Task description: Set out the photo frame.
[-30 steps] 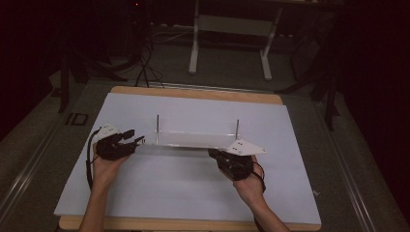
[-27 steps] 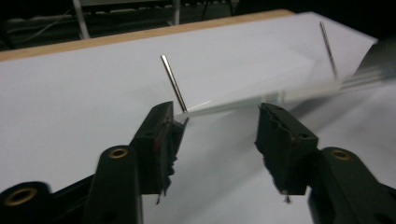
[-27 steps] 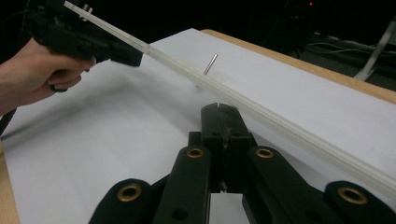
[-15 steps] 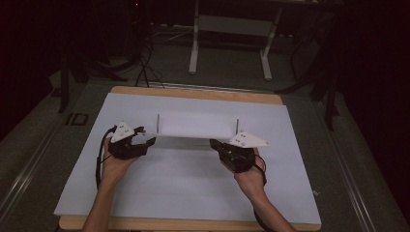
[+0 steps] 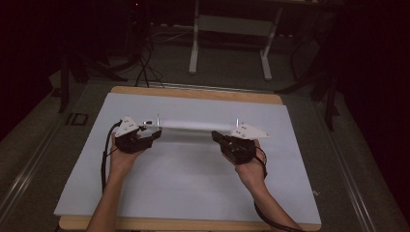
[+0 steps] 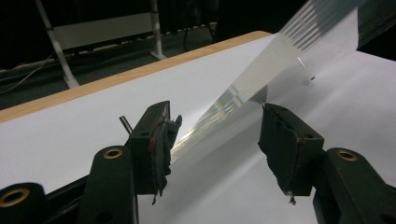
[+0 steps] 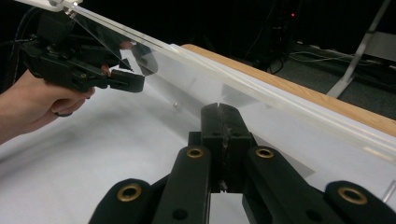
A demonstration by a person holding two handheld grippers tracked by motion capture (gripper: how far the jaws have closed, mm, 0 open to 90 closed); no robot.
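Left gripper view: looking along the left gripper [image 6: 217,135]. Spread wide, lately closing a little around one end of the clear sheet [image 6: 289,51]. Pads not pressing it. Sheet's edge running up and away, tilted clear of the white tabletop [image 6: 84,140].

Right gripper view: right gripper [image 7: 219,109] pressed together, apparently pinching the thin near edge of the other end. Probably carrying the weight alone for now.

High view: spanning the gap between the two hands, across the tabletop's middle, parallel to the far edge. Two thin pins [image 5: 158,118] upright at the ends. One grip per end likely chosen to stop the long, thin piece sagging or twisting.
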